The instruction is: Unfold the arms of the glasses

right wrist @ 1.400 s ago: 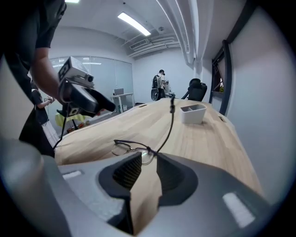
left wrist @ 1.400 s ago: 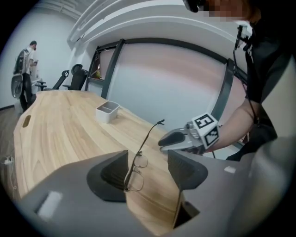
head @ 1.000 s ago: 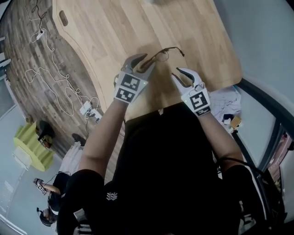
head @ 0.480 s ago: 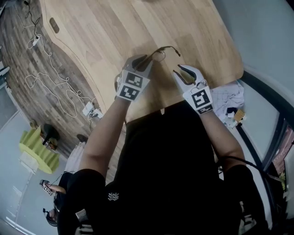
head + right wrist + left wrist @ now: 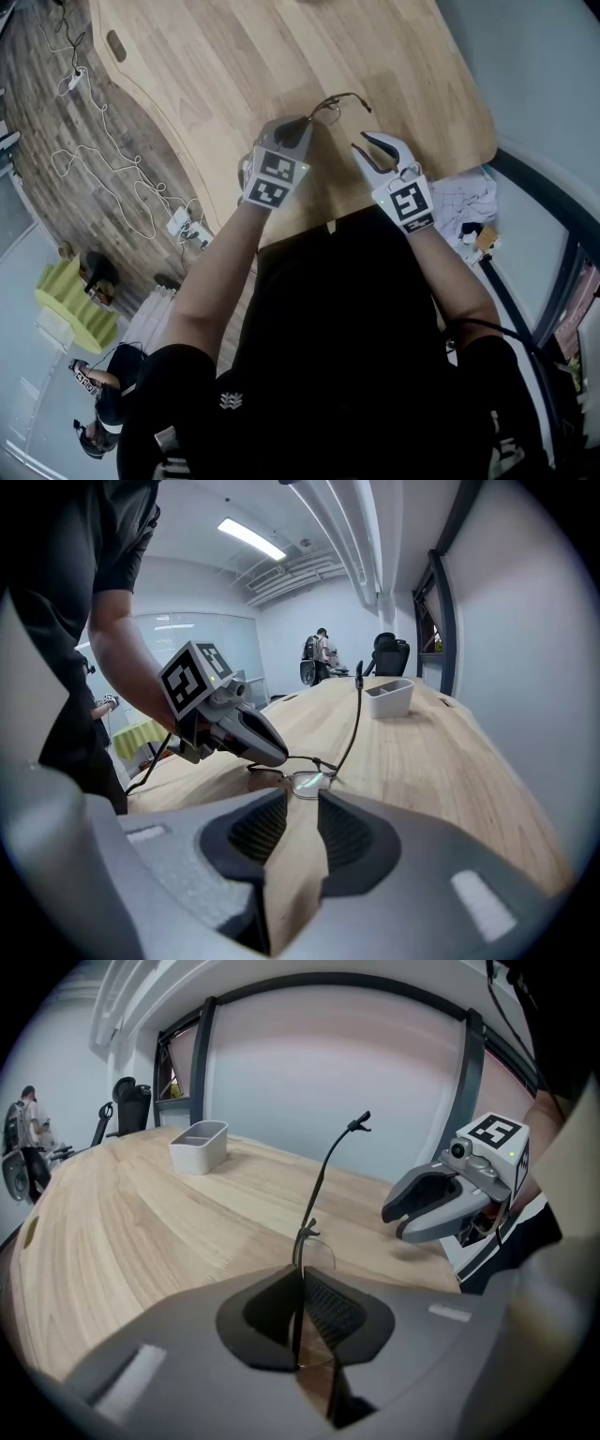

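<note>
Glasses (image 5: 325,105) sit low over the wooden worktop (image 5: 234,56), close to its near edge and between your 2 tools. Your left hand-held gripper (image 5: 298,124) points steeply down onto their left end. Its 2 jaws are closing and stand almost together, with the thin dark frame running upright between the pads and a lens showing just past the tips. 1 arm of the glasses rises from the frame in a long curve, its hooked end high above the wood. Your right hand-held gripper (image 5: 367,144) hangs just beside the glasses on their right without touching them. Its jaws are spread, with only bare wood between them, and they aim at the nearer lens. Farther down the worktop stands a small white tray (image 5: 199,1146).
</note>
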